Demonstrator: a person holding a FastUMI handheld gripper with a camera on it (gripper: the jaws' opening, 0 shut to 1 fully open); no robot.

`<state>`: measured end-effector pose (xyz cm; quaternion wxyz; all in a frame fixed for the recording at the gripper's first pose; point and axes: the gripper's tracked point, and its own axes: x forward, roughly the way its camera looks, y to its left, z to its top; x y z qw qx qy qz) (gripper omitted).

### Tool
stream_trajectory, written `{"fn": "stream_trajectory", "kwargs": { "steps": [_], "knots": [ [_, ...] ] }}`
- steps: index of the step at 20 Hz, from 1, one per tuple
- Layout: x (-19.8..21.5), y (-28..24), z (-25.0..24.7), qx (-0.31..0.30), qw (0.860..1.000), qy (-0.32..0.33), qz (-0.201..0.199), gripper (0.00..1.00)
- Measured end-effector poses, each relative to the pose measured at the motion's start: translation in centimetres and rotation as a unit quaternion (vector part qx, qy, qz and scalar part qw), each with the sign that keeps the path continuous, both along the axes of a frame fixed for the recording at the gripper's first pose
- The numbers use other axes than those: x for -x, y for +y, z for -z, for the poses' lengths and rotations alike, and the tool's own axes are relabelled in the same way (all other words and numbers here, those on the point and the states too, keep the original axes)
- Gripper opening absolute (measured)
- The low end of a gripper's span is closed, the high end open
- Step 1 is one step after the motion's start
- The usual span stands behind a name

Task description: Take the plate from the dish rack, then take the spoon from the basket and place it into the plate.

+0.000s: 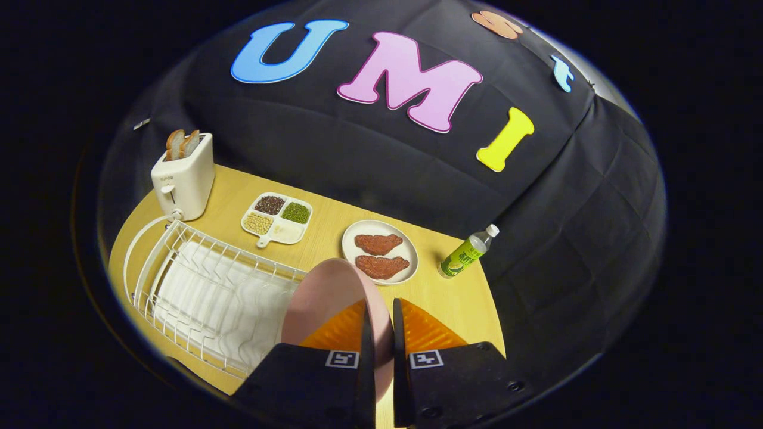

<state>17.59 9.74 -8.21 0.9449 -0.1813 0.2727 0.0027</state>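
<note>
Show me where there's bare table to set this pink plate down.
The gripper is shut on the pink plate. Bare wood lies ahead of the right finger, bordered by the plate of patties, the green bottle and the table edge. It is crowded around the dish rack, toaster and divided tray.

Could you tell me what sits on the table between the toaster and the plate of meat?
The divided tray of beans lies between the toaster and the meat plate, seen in the gripper view.

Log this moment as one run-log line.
gripper shut on pink plate | plate lifted beside dish rack | spoon step pending
</note>
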Motion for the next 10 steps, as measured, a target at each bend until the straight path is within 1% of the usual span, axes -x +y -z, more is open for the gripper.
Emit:
{"fn": "stream_trajectory", "kwargs": {
  "steps": [5,8,10],
  "knots": [
    [4.0,-0.7,-1.5,-0.085,0.996,0.013,-0.010,0.16],
    [6.9,-1.4,-2.1,-0.142,0.990,0.023,-0.012,0.16],
    [9.5,-1.5,-2.2,-0.183,0.982,0.036,-0.021,0.16]
  ]
}}
